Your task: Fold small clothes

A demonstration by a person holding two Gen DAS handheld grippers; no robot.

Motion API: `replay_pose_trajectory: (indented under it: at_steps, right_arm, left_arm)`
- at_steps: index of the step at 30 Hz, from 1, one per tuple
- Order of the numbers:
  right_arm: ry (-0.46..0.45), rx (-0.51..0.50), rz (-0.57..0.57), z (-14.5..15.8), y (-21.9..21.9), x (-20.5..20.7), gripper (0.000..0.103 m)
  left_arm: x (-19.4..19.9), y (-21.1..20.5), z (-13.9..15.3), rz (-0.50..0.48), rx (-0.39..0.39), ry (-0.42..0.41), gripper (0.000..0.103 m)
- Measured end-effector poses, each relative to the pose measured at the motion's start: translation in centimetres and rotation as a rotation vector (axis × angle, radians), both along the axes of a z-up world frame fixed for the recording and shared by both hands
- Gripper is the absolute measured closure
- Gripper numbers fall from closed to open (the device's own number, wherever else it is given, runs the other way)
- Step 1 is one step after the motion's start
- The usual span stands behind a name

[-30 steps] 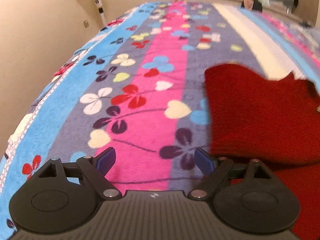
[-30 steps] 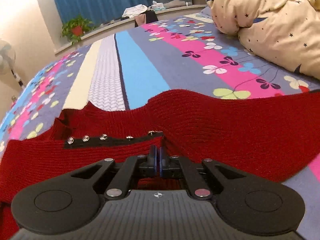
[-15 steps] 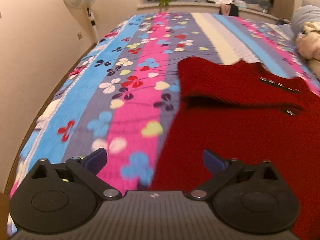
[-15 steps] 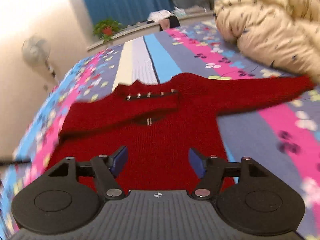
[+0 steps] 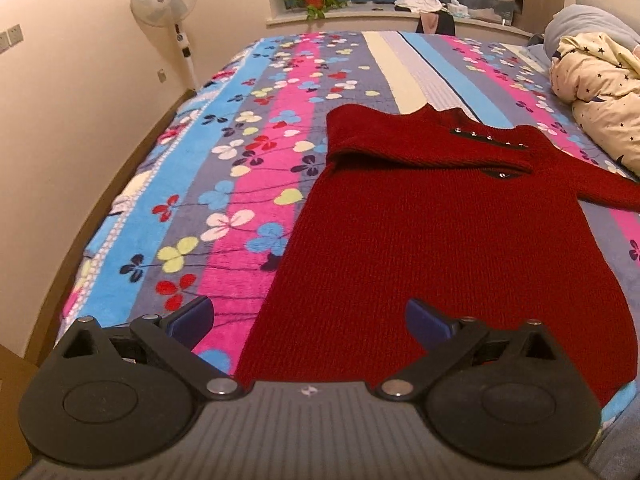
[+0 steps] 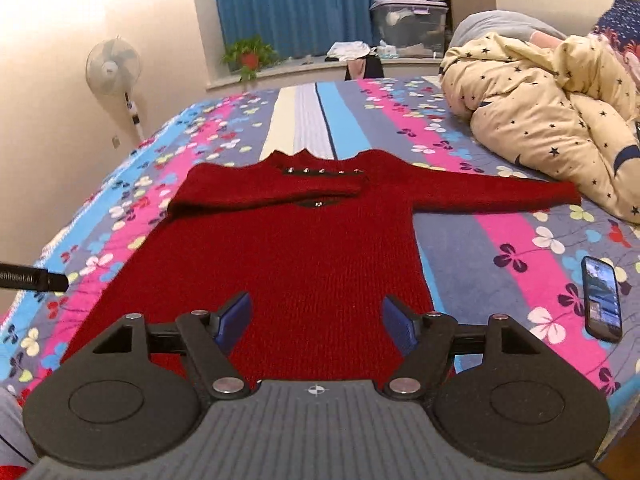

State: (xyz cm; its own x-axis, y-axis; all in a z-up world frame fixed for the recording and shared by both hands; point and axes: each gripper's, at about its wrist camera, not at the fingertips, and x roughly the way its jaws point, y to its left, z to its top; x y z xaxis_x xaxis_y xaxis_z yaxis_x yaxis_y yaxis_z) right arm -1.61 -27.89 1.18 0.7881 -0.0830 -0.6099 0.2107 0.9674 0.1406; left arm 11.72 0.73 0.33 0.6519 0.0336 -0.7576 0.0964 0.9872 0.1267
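A small red knit sweater [image 6: 288, 248] lies flat on the striped flowered bedspread [image 6: 500, 232]. Its left sleeve is folded across the chest below the studded collar; its right sleeve stretches out toward the duvet. It also shows in the left wrist view [image 5: 448, 240]. My left gripper [image 5: 310, 318] is open and empty, above the sweater's near left hem. My right gripper [image 6: 316, 316] is open and empty, above the sweater's lower middle. Neither touches the cloth.
A bunched cream star-print duvet [image 6: 560, 128] lies at the right. A black phone [image 6: 601, 303] lies on the bedspread at the near right. A standing fan [image 5: 166, 0] is by the left wall. A potted plant [image 6: 248, 56] sits on the windowsill.
My right gripper has opened, let go of the sweater near the collar and pulled back toward the hem. My left gripper has also drawn back and up. The left sleeve now lies folded across the chest.
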Motion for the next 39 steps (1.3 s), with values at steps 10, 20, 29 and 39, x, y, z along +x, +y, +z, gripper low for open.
replay_pose_trajectory:
  at_steps: [10,20,29,39]
  right_arm:
    - [-0.012,0.040,-0.006,-0.3,-1.6,-0.5,0.029]
    - [0.015,0.061,-0.013,-1.2,-2.8,0.6,0.029]
    - [0.052,0.089,-0.030,-2.7,-4.4,2.4,0.029]
    - [0.036,0.159,-0.141,-4.4,-12.3,7.2,0.029]
  left_arm:
    - [0.9,-2.3,0.8,0.007,0.058,-0.006,0.001]
    - [2.4,-3.5,-0.6,0.008,0.081,0.032,0.001]
    - [4.7,-4.7,-2.1,0.008,0.098,0.057,0.001]
    - [8.9,-5.0,-3.9,0.037,0.091,0.080,0.001]
